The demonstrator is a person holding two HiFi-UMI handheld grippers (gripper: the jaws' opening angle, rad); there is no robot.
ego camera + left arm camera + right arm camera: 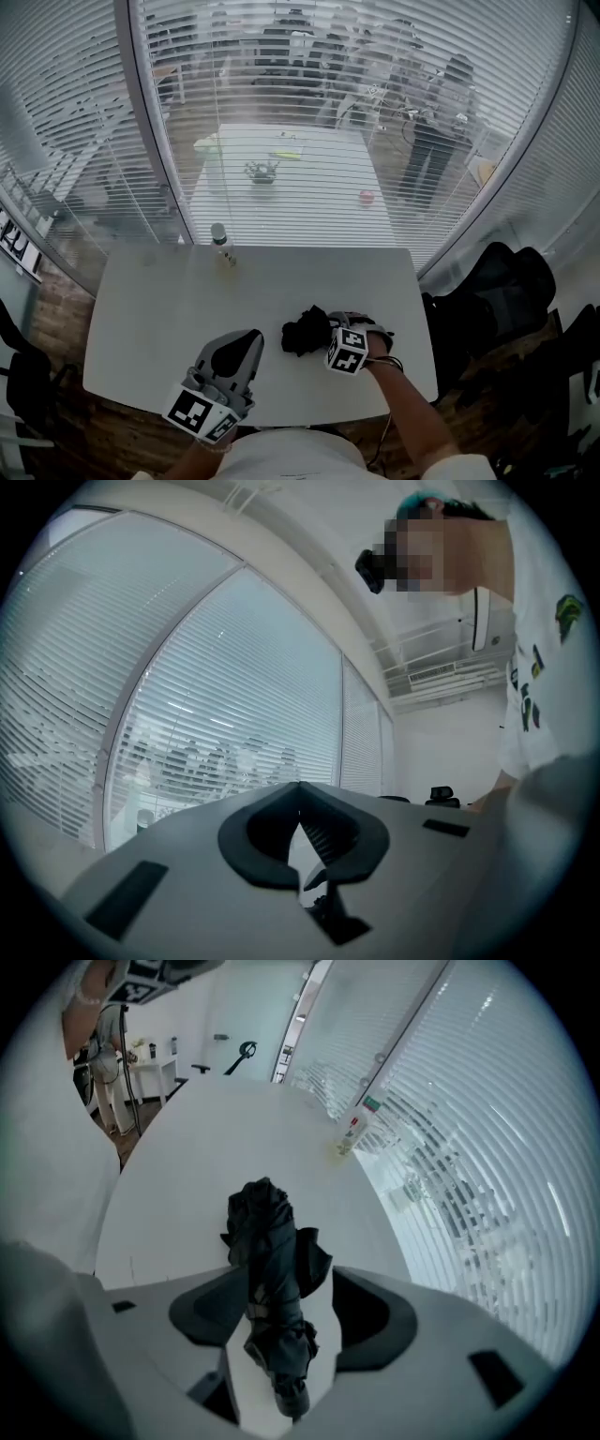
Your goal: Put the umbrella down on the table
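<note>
Table [187,1157]: white top lying under the right gripper [286,1283], offering bare room ahead of the jaws up to a bottle [349,1133] by the far edge. Umbrella [267,1241]: folded, black, resting flat between those released jaws, so the set-down is looking done, withdrawal pending. Left gripper [300,789]: idling clenched, empty.
</note>
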